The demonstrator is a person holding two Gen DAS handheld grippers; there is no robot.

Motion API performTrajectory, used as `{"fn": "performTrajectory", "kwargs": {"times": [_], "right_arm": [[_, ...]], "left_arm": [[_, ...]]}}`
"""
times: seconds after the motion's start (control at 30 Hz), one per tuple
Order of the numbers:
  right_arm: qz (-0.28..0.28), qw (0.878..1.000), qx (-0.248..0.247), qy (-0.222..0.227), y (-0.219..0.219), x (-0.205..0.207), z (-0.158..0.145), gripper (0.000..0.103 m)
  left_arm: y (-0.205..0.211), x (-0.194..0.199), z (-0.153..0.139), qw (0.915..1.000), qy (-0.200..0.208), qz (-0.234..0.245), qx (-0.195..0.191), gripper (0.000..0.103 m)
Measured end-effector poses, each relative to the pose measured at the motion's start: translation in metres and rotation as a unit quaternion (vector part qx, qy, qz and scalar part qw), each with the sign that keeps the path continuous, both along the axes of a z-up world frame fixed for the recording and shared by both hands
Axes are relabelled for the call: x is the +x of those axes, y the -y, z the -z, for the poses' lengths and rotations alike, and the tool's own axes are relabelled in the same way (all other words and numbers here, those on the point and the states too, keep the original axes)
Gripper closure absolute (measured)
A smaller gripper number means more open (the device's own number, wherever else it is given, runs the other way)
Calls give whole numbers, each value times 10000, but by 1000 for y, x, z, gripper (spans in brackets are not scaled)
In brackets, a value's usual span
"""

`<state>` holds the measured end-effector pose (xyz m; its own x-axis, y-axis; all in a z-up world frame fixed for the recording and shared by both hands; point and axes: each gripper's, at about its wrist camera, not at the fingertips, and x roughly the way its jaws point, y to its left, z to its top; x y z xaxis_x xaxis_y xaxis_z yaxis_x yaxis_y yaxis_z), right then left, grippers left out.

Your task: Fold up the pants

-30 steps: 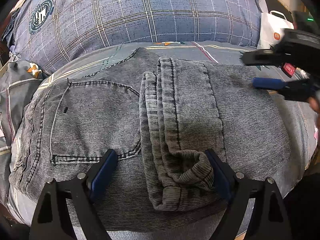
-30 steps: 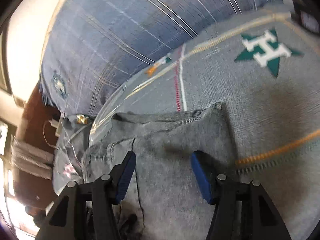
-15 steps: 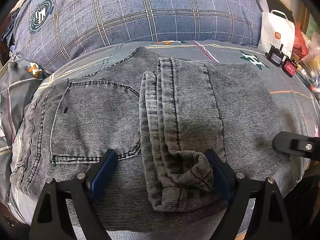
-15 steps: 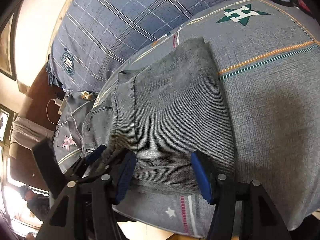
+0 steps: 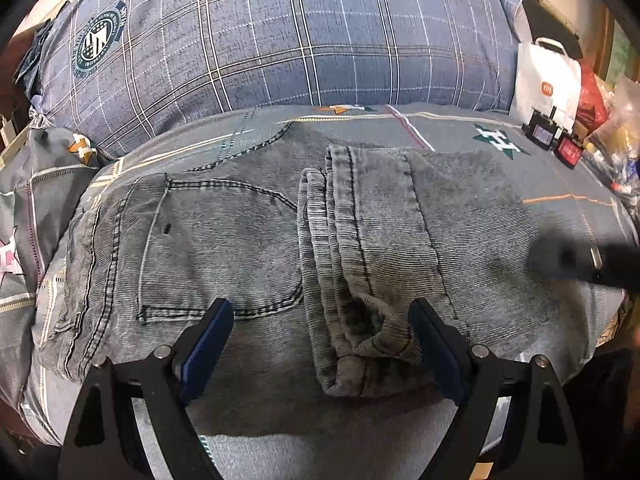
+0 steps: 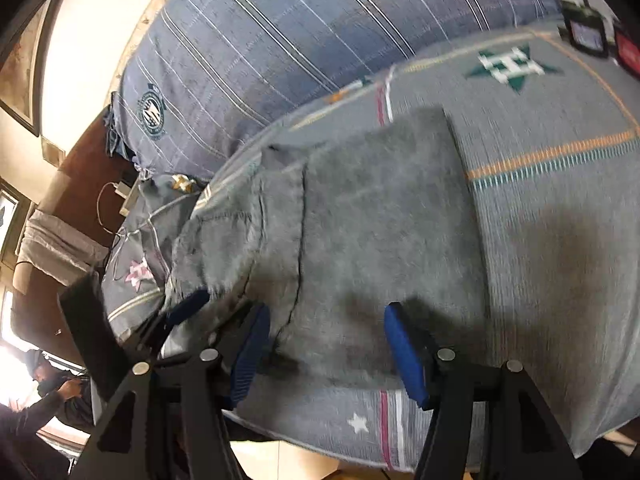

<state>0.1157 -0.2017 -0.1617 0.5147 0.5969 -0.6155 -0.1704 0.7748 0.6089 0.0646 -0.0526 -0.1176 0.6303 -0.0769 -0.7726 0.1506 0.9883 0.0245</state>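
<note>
Grey denim pants (image 5: 256,248) lie folded on the bed, back pocket up at the left, the leg hems (image 5: 352,272) doubled over the middle. My left gripper (image 5: 320,344) is open and empty, its blue pads either side of the near hem end, just above the cloth. My right gripper (image 6: 324,348) is open and empty over the near edge of the pants (image 6: 360,220). It shows as a dark blur at the right in the left wrist view (image 5: 580,258). The left gripper's blue pad (image 6: 188,306) shows at the left in the right wrist view.
A large blue plaid pillow (image 5: 280,40) lies behind the pants on the grey patterned bedsheet (image 5: 560,184). A white paper bag (image 5: 548,80) and small boxes (image 5: 556,140) stand at the far right. The bed's near edge (image 6: 360,440) is just below the grippers.
My right gripper has swung from the far right side of the bed down to the pants' near right edge. The left gripper and the pants have stayed put.
</note>
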Motion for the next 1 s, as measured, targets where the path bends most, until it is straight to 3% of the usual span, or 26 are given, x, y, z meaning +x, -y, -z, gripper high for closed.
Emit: {"fn": "performTrajectory", "kwargs": {"times": [0.23,0.33,0.37,0.43,0.57,0.67,0.8,0.93,1.0], "right_arm": [[183,9997,-72,149,2,57,-32,39],[405,9979,-396,-302,5,98,-5,34],[407,9980,-277,-400,7,106,5,33],[510,9982,-162,-286,10,102,-2,34],[330,9984,-435,-174,-5,82,-20,34],[88,9991,-425,24,-23,59,-28,34],[-328,9960,-787,255,-58,36,-35,34],[-389,9956,-818,222,-77,43,-29,34],[-456,9936,-1034,-1,-88,55,-13,34]], "left_arm": [[-4,1,0,9999,-61,39,-113,14],[-6,1,-3,9998,-64,50,-182,14],[-7,-1,-5,9998,-53,70,-179,14],[-12,-5,-9,9998,25,60,-203,14],[-20,-12,-15,9994,56,-10,-350,14],[-30,-19,-20,9993,146,-132,-333,14],[-50,-28,-26,9984,173,-336,-429,14],[-82,-39,-29,9954,211,-672,-651,14],[-106,-44,-27,9914,192,-945,-883,14]]}}
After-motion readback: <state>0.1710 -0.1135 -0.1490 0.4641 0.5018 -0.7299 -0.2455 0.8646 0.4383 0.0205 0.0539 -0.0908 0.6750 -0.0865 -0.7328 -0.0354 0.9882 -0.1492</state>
